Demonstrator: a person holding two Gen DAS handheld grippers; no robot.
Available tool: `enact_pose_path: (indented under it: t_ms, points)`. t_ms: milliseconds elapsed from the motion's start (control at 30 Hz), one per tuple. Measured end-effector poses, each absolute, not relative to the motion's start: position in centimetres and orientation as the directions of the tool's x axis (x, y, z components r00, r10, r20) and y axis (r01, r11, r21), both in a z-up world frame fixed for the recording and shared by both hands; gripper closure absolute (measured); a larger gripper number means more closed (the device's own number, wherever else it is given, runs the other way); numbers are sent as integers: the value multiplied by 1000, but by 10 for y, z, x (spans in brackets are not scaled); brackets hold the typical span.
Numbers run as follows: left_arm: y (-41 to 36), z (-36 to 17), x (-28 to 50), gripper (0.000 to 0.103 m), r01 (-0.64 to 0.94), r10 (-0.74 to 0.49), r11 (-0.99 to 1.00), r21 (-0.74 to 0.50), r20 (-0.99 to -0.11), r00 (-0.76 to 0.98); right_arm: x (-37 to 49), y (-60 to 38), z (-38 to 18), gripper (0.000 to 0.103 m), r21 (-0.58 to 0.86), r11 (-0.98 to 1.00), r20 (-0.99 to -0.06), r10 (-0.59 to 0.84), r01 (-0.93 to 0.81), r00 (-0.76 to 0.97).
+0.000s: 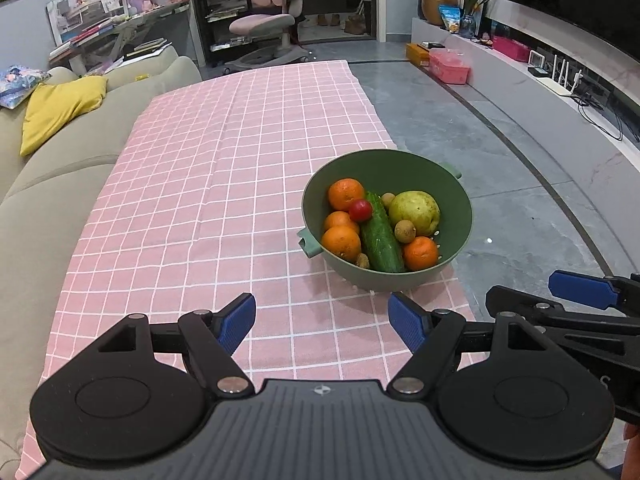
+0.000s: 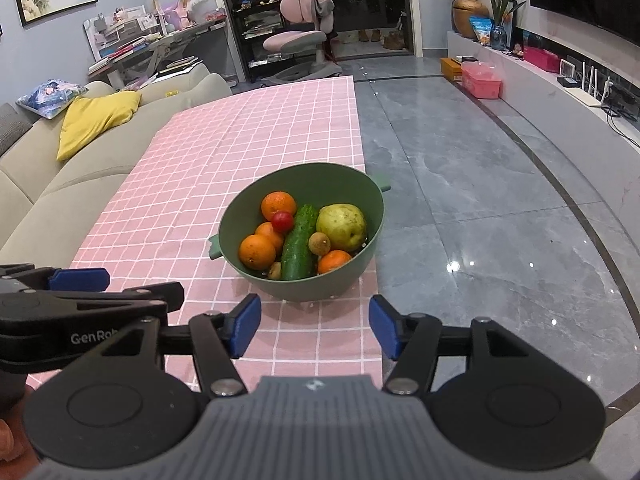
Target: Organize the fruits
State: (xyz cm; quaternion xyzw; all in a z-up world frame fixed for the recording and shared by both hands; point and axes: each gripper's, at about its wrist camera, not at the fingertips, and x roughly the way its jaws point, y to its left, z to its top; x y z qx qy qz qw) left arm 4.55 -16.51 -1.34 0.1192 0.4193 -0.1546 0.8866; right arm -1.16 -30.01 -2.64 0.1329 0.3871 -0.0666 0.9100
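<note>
— So, what's on your far left?

— A beige sofa [image 1: 60, 184] with a yellow cushion [image 1: 60, 114], running alongside the tabletop and its pink checked cloth [image 1: 192, 184]. My left gripper [image 1: 322, 322] hovers over the near end of that cloth, blue pads spread wide, nothing between them.

— And the fruit?

— All in the green colander bowl [image 2: 256, 200] near the cloth's right edge, just ahead of both grippers. From its left: three oranges [image 2: 257, 252] stacked along the wall, a small red tomato [image 2: 283, 221] against them, a cucumber [image 2: 298, 248] lying down the middle, then a yellow-green pear [image 2: 341, 227] with small brown fruits beside it and a fourth orange [image 2: 334, 261] at the near right.

— Your right gripper [image 2: 314, 330]?

— Also wide apart and empty, just short of the bowl; grey floor [image 2: 480, 208] lies beyond.
</note>
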Motion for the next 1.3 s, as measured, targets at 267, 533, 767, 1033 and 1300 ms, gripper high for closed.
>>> enact_pose_path:
  t_ms: [267,533,767,1033,1300]
  points:
    - [-165,-13,45,18,377,-171,922,89,-780,602,-11,-299,-26,46,186,955,-727,-23,230,686]
    - [-167,-12,43,20,381,-171,920,95,-777,606,-11,-297,-25,46,182,956,-730,-25,229,683]
    - [-167,-12,44,20,380,-173,920,91,-777,605,-12,-297,-25,47,178,957,-731,-26,228,682]
    - [-165,-12,45,20,377,-175,922,85,-779,602,-12,-297,-25,47,175,958,-731,-28,227,681]
    - [-165,-12,44,20,374,-174,924,83,-779,602,-12,-299,-25,47,173,959,-732,-28,226,680]
